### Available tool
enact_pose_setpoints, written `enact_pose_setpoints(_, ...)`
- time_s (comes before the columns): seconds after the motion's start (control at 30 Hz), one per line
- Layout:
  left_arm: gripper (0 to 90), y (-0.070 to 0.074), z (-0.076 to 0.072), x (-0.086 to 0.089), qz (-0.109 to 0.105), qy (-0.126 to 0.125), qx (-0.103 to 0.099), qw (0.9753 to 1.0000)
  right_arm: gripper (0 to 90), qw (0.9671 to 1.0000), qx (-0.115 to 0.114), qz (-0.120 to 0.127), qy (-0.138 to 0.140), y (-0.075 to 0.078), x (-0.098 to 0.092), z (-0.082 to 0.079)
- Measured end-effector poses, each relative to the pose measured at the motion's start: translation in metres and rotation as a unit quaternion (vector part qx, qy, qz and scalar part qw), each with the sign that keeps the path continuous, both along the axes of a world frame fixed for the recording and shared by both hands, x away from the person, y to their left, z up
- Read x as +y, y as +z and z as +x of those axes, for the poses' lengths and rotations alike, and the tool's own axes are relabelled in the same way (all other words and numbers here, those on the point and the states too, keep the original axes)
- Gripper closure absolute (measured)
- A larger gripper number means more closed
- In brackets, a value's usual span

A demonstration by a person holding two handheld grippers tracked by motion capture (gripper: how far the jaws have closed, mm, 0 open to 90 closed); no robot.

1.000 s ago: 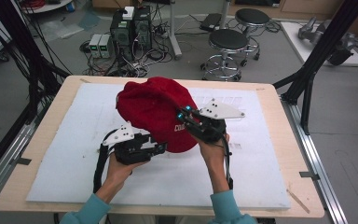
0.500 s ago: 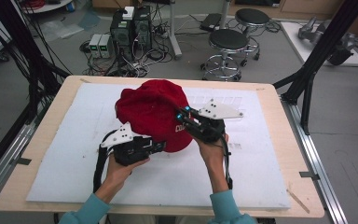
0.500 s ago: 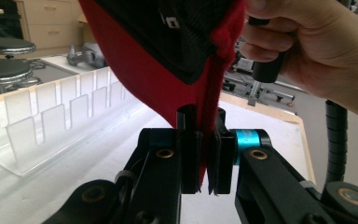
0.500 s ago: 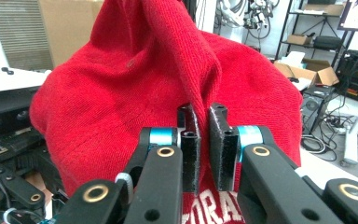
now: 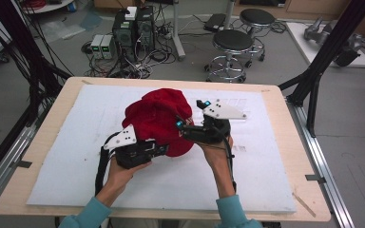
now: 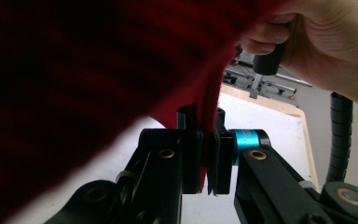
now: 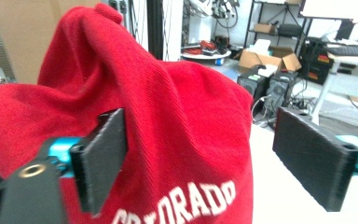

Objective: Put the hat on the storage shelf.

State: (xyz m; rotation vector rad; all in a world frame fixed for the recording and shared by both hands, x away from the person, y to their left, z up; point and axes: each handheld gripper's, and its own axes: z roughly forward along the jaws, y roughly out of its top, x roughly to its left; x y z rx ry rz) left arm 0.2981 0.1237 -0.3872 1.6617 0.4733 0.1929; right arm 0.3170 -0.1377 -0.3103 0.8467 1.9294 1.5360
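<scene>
Red knit cloth, one beanie [image 5: 158, 121], hangs bunched above the white surface [image 5: 266, 175] between two grippers. The left gripper [image 6: 204, 161] has its fingers clamped on the hem, cloth rising above them. The right gripper [image 7: 214, 158] has fingers apart, the lettered band lying straight ahead between them, nearer for the next pinch.

The cap [image 5: 158, 121] sits mid-table [image 5: 275, 142]. The left gripper [image 5: 148, 148] is at the cap's near-left edge, the right gripper [image 5: 183, 127] at its right side.
</scene>
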Motion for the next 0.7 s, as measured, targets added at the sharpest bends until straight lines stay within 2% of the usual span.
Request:
enact_pose_setpoints(0.23,85.4,0.002,0.002,0.003,0.001,0.014,0.001,0.9999,11.0,1.0,0.002,-0.002,0.001,0.001,-0.007,-0.003)
enact_pose_setpoints(0.37,85.3,0.007,0.005,0.007,0.006,0.026,-0.001,0.9996,10.9,1.0,0.005,-0.003,-0.007,-0.004,-0.018,-0.01)
enact_pose_setpoints(0.5,85.3,0.014,0.008,0.008,0.012,0.033,-0.007,0.9994,9.9,0.9997,0.01,-0.005,-0.02,-0.011,-0.032,-0.015)
enact_pose_setpoints(0.57,85.3,0.022,0.011,0.008,0.016,0.035,-0.012,0.9992,9.9,0.9993,0.02,-0.009,-0.03,-0.015,-0.04,-0.019)
enact_pose_setpoints(0.63,85.3,0.028,0.014,0.007,0.018,0.034,-0.016,0.9991,9.9,0.9991,0.01,-0.016,-0.039,-0.019,-0.048,-0.024)
enact_pose_setpoints(0.7,85.4,0.032,0.017,0.006,0.02,0.039,-0.02,0.9988,9.9,0.9989,0.012,-0.013,-0.044,-0.023,-0.055,-0.028)
